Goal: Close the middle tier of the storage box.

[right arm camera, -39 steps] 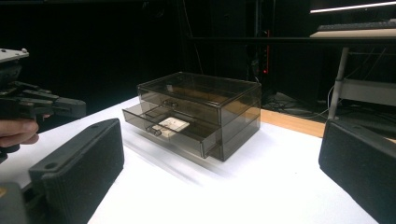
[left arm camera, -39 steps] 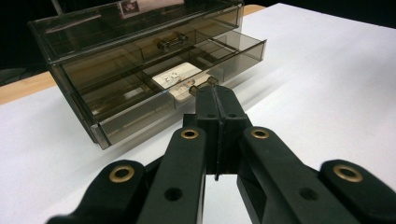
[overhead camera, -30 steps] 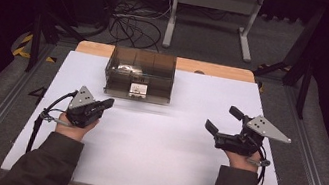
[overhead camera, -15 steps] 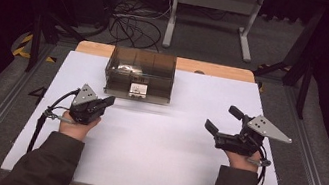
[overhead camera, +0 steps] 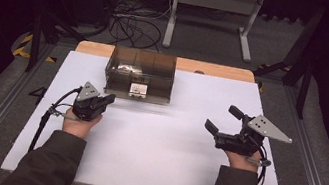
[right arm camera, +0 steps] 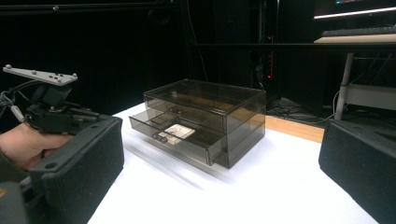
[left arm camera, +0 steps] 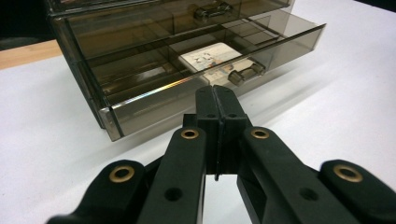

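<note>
A smoky clear two-drawer box (overhead camera: 140, 71) stands at the back of the white table. Its lower drawer (left arm camera: 224, 60) is pulled out and holds a white card (left arm camera: 205, 57); its small handle (left arm camera: 246, 72) faces me. In front of the box and to its left is my left gripper (overhead camera: 108, 99), shut and holding nothing. Its closed tips (left arm camera: 215, 93) sit just short of the drawer front. My right gripper (overhead camera: 223, 119) rests on the right side of the table, open wide, pads (right arm camera: 84, 158) far apart, aimed at the box (right arm camera: 205, 116).
The white tabletop (overhead camera: 156, 162) stretches open in front of the box and between the hands. A wooden strip (overhead camera: 212, 69) runs along the far edge. Behind it are cables (overhead camera: 133, 26) and a metal stand (overhead camera: 212, 9) on the floor.
My left gripper has crept slightly forward toward the drawer box, still shut. The right gripper has stayed where it was, open.
</note>
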Tool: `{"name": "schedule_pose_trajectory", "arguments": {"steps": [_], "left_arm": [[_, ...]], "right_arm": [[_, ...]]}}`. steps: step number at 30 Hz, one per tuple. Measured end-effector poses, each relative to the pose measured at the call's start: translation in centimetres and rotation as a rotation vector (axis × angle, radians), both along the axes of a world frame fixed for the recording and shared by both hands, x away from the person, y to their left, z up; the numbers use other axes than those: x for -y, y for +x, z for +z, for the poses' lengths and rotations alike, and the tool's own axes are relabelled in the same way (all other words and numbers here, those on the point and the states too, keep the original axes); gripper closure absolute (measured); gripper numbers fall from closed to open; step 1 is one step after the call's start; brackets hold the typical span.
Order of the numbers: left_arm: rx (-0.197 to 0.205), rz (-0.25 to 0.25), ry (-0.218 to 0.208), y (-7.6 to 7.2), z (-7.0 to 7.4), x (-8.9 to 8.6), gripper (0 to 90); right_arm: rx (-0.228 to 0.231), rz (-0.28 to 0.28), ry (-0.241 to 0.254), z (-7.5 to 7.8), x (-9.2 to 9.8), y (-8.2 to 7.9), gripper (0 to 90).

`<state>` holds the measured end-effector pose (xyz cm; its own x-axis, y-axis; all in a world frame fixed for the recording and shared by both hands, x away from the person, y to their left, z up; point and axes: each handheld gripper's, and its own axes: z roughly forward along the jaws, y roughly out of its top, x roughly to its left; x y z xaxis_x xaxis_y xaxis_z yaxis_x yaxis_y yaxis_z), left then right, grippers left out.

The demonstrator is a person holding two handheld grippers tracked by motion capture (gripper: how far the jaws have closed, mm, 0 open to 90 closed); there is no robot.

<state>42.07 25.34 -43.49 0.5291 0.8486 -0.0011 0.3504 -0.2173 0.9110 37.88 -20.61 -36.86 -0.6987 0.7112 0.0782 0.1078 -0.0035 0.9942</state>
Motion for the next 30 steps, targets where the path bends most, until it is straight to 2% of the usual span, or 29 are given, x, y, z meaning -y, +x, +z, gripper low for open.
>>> {"name": "schedule_pose_trajectory", "arguments": {"steps": [14, 30], "left_arm": [[-0.032, 0.040, -0.004, 1.4, -0.9, 0.0, 90.0], [-0.043, 0.059, 0.010, 2.6, -1.4, 0.4, 90.0]], "right_arm": [[-0.002, 0.000, 0.000, 0.0, 0.0, 0.0, 0.7], [-0.002, -0.004, 0.010, 0.0, 0.2, 0.0, 0.7]]}}
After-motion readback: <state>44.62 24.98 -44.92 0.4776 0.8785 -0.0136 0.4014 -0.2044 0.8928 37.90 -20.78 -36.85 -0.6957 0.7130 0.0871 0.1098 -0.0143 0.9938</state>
